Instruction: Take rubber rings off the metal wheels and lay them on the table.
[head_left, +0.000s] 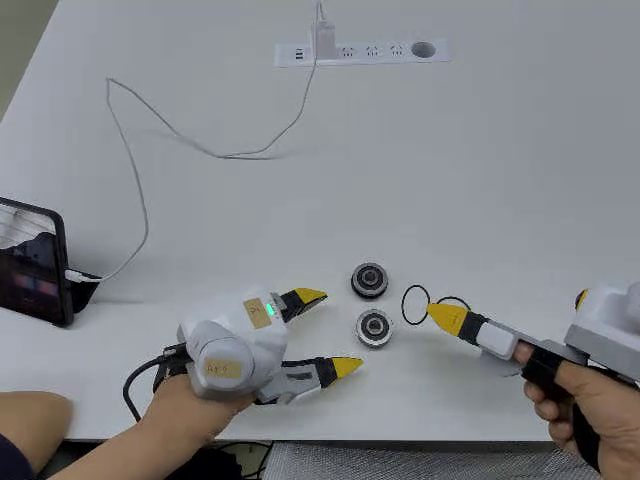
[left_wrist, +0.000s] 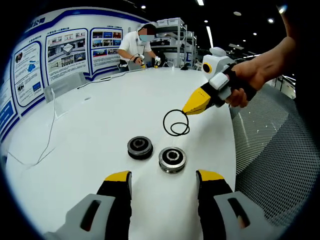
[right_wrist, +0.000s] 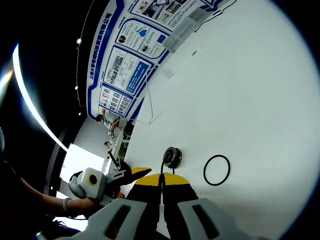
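Two metal wheels lie side by side on the white table. The far wheel (head_left: 369, 280) (left_wrist: 140, 147) (right_wrist: 171, 156) has a darker rim than the near, shinier wheel (head_left: 374, 327) (left_wrist: 172, 159). A loose black rubber ring (head_left: 403, 305) (right_wrist: 204, 170) lies flat just right of them. My right gripper (head_left: 440, 315) (left_wrist: 187, 111) (right_wrist: 161, 176) is shut on a second thin rubber ring (head_left: 456, 298) (right_wrist: 162, 167), close beside the loose one. My left gripper (head_left: 325, 332) (left_wrist: 162, 175) rests on the table left of the wheels, open, its jaws pointing at them with nothing between.
A power strip (head_left: 360, 50) lies at the far side, and its white cable (head_left: 140, 200) runs to a dark device (head_left: 30, 275) at the left edge. The table's front edge (head_left: 420, 438) is close behind both grippers. A person (left_wrist: 137, 42) works at a far bench.
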